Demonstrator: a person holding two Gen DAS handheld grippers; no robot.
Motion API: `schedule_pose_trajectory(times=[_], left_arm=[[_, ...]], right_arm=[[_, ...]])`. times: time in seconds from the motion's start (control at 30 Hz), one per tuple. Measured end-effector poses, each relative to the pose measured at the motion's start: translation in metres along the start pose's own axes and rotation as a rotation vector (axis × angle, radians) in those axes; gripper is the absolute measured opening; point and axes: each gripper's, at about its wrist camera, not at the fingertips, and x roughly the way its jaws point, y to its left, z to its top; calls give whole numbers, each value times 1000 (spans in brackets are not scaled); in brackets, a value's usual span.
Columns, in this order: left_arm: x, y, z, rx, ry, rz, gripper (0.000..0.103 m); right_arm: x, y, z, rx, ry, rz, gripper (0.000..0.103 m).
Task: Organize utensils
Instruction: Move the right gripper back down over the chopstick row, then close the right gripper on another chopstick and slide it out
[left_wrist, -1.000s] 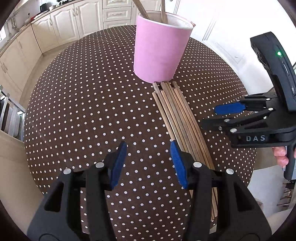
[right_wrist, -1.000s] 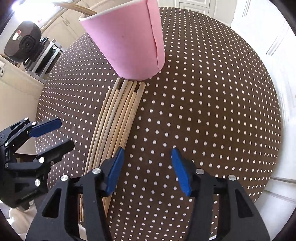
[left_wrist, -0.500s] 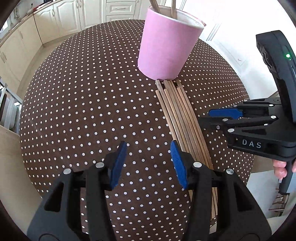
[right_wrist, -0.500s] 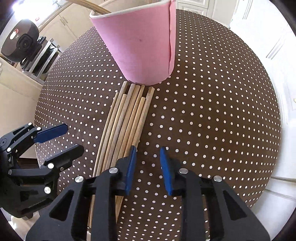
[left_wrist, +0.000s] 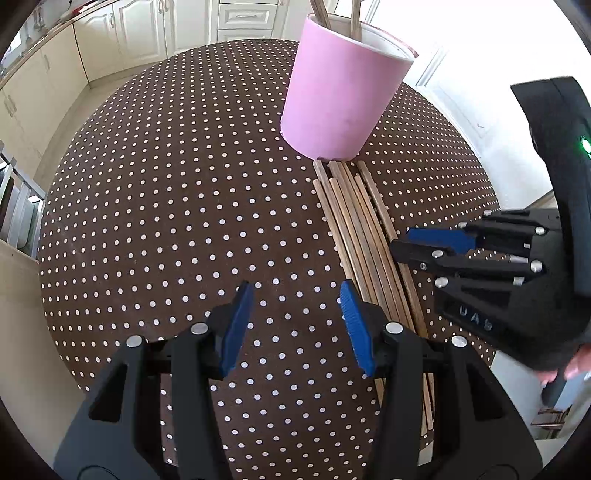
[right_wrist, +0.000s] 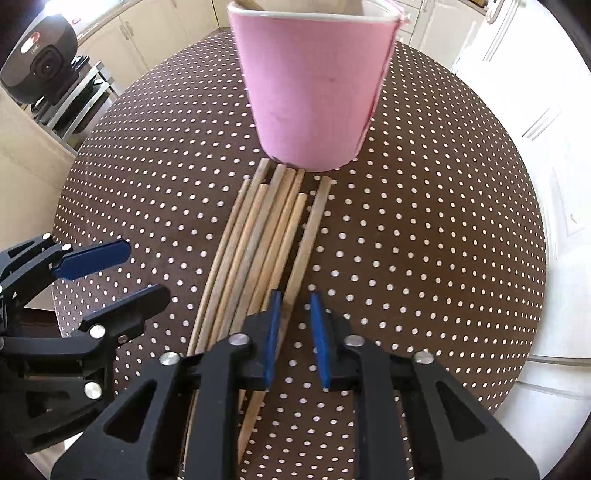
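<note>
Several wooden chopsticks lie side by side on the dotted brown table, their far ends at the foot of a pink cup that holds two more sticks. They also show in the right wrist view below the pink cup. My left gripper is open and empty, just left of the bundle. My right gripper is partly closed, its jaws straddling the rightmost chopstick with a small gap left. It also shows in the left wrist view.
The round table's edge drops off close on the right. Cream kitchen cabinets stand behind. A metal rack stands beyond the table on the left in the right wrist view.
My right gripper has moved left over the bundle and narrowed its jaws around the rightmost chopstick. The left gripper stayed open and shifted slightly.
</note>
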Motion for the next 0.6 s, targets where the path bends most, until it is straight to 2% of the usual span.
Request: schedule_pose_trajectory(times=[0.1, 0.17, 0.33, 0.43, 0.6], left_arm=[[2, -1, 3, -13, 8, -5, 49], [5, -2, 5, -21, 17, -14, 49], [15, -7, 8, -37, 33, -2, 49], [21, -9, 11, -58, 53, -19, 49], [30, -20, 20, -60, 57, -20, 49]], right_arm=[[3, 9, 5, -18, 1, -14, 9], [11, 8, 5, 13, 32, 8, 9], [13, 13, 4, 5, 14, 1, 8], [6, 3, -13, 8, 23, 16, 6], [2, -14, -23, 26, 28, 53, 5]])
